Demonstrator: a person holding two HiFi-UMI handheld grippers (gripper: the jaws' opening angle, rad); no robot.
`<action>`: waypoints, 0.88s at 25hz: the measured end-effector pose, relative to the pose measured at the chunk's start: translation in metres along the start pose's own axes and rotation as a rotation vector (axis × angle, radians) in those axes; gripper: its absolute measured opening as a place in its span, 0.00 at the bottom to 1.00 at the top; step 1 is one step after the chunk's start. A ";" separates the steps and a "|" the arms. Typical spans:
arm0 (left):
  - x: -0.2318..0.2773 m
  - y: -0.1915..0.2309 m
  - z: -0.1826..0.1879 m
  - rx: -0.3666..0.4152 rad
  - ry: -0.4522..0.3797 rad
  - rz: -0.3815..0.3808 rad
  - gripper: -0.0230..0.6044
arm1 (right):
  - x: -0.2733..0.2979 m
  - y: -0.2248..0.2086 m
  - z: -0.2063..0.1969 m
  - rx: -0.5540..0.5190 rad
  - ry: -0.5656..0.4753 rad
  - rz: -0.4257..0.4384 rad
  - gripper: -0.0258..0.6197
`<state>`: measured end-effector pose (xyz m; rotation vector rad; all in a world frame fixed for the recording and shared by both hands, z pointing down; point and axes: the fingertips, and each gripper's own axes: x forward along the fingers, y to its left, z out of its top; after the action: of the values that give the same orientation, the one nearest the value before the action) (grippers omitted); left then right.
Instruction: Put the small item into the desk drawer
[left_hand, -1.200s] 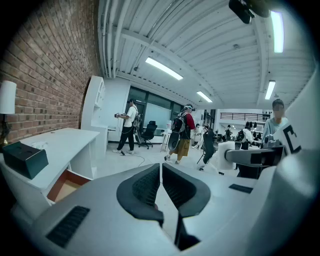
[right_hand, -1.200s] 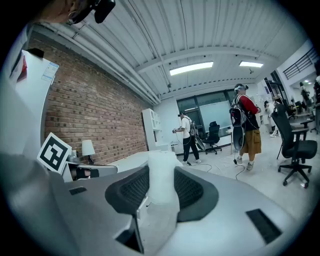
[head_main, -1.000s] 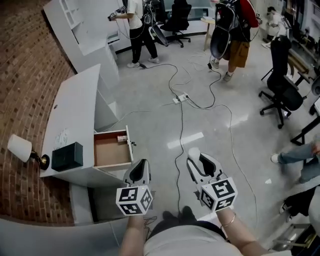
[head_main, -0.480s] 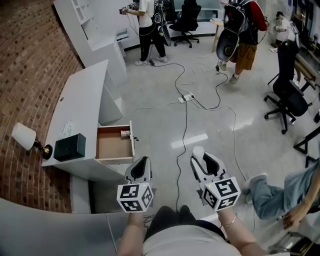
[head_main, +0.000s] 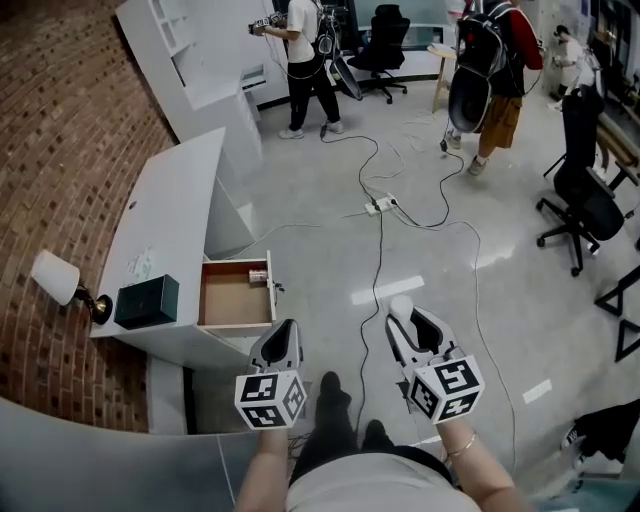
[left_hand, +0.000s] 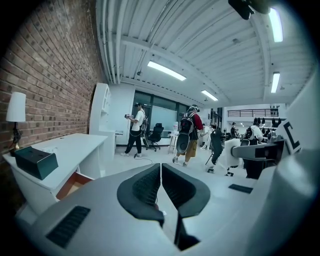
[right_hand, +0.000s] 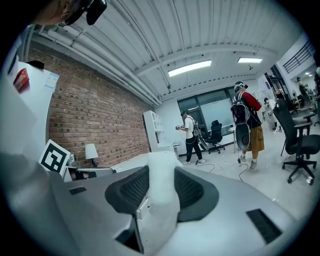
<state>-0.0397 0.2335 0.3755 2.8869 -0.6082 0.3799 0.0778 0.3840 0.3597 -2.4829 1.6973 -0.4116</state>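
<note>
Left arm: the forearm comes in from the 6 o'clock edge of the head view and reaches forward. The left gripper points to about 12 o'clock, above the floor.
Right arm: the forearm also comes in from 6 o'clock, with a thin band on the wrist. The right gripper points to about 11 o'clock and is beside the left one, not touching it.
Left claw: the two dark pads are pressed together, and nothing is between them.
Right claw: the pads pinch the small white item, and its rounded top stands out above the pads.
Small item: it is in the right claw, at about 4 o'clock from the drawer and well apart from it.
Drawer: it is pulled out of the white desk and is open. A small object lies at its far side.
Desk top: a dark box stands near the desk's near end, and a lamp is at 9 o'clock from the box.
Hidden or unclear: both hands are behind the marker cubes. The lower part of the white item is covered by the pads, so I cannot tell what kind of item it is. The object in the drawer is too small to name. In the left gripper view the gripper body cuts off most of the drawer.
</note>
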 end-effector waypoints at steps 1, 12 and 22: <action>0.006 0.003 0.000 0.002 0.002 -0.001 0.08 | 0.006 -0.002 0.000 0.005 -0.001 -0.001 0.30; 0.127 0.098 0.038 -0.003 -0.014 -0.043 0.08 | 0.153 -0.014 0.025 0.011 0.000 -0.029 0.30; 0.230 0.204 0.077 -0.019 -0.014 -0.051 0.08 | 0.309 0.001 0.047 0.006 0.027 -0.005 0.30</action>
<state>0.0958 -0.0529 0.3887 2.8828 -0.5356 0.3447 0.1950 0.0941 0.3649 -2.4893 1.6973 -0.4526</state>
